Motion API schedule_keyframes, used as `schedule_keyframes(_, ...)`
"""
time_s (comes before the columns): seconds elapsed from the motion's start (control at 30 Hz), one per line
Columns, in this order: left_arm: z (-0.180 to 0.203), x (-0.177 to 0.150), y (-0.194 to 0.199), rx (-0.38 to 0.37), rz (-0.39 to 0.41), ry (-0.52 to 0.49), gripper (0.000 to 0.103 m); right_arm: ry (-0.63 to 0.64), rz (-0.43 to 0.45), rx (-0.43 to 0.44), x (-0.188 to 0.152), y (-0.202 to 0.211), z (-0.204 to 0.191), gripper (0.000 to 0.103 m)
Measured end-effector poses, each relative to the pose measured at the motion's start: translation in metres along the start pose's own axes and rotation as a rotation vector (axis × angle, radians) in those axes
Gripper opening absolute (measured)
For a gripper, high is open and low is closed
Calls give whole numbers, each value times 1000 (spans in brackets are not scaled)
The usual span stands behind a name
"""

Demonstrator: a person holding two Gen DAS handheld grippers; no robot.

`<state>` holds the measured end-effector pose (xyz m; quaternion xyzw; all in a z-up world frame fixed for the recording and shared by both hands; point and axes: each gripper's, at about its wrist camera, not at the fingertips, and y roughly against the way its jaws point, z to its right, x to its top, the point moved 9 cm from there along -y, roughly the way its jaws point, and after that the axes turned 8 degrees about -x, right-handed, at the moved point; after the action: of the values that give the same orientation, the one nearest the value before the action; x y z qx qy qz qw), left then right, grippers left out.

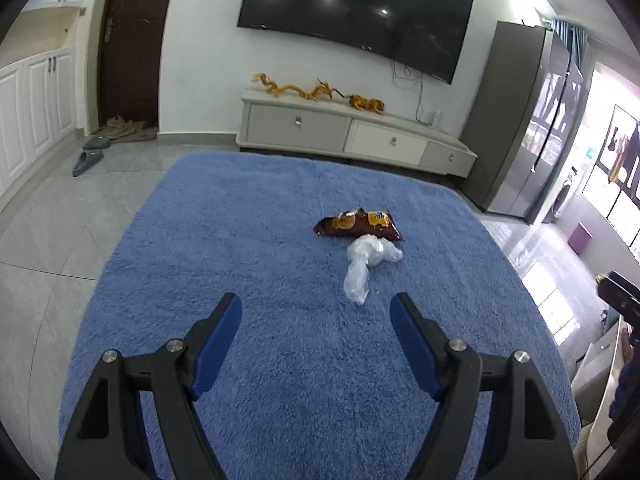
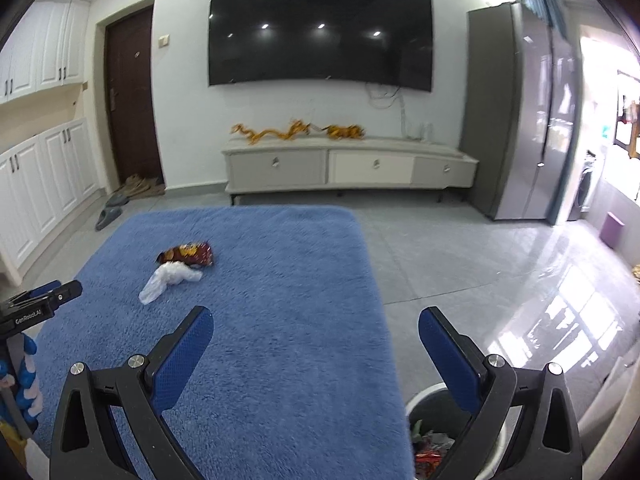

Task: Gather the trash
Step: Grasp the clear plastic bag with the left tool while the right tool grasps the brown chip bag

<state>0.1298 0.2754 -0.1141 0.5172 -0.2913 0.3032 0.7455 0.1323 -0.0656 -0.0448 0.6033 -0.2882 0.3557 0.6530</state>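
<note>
A dark brown snack wrapper [image 1: 356,224] [image 2: 188,254] lies on the fluffy blue cover [image 1: 240,240] [image 2: 280,280]. A crumpled clear plastic bag [image 1: 366,258] [image 2: 168,278] rests against its near side. My left gripper [image 1: 316,304] hovers open over the cover, short of the bag, with nothing between its fingers; its tip also shows in the right wrist view [image 2: 60,292]. My right gripper [image 2: 316,316] stands wide open and empty above the cover's right edge. Below its right finger is a white-rimmed bin [image 2: 426,392] holding colourful scraps [image 2: 430,444].
A low TV cabinet [image 1: 352,132] [image 2: 344,164] stands against the far wall under a large dark screen [image 2: 320,32]. A grey fridge [image 1: 520,120] [image 2: 520,120] is at the right. Slippers [image 1: 86,160] lie on the tiled floor by the door. Glossy tiles [image 2: 500,280] lie right of the cover.
</note>
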Motion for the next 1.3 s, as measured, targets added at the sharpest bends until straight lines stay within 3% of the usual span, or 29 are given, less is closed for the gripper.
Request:
schedule_keyframes(0.13,14,6,-40,-65,-65,-34,75,-5,-47,106,3,-44,-25,103)
schedule_keyframes(0.47,25,29,-137,-104,-182,-111,72,12,-130,391,35,-143,-100,103)
schedule_keyframes(0.6,25,22,-162,-127,-245,-117,49,26,-148,441,44,-167,-124,103)
schedule_keyframes(0.7,24,21,-158,-156,-247,-118,33,54,-161,484,53,-182,-145,103)
schedule_keyframes(0.87,-1,10,-135,-131,-251,-120,31,99,-202,556,54,-199,-177,103)
schedule_keyframes(1.03,-48,5,-99,-61,-221,-57,31,192,-255,566,41,-218,-209,100)
schedule_keyframes(1.13,-70,5,-80,-26,-197,-7,31,255,-258,533,32,-218,-217,89)
schedule_keyframes(1.2,-81,4,-69,-11,-180,25,31,290,-252,516,25,-212,-219,62)
schedule_keyframes(1.27,-89,2,-60,-1,-165,58,31,321,-238,492,18,-205,-219,56)
schedule_keyframes(1.3,-92,0,-54,2,-158,74,31,328,-231,487,14,-201,-220,46)
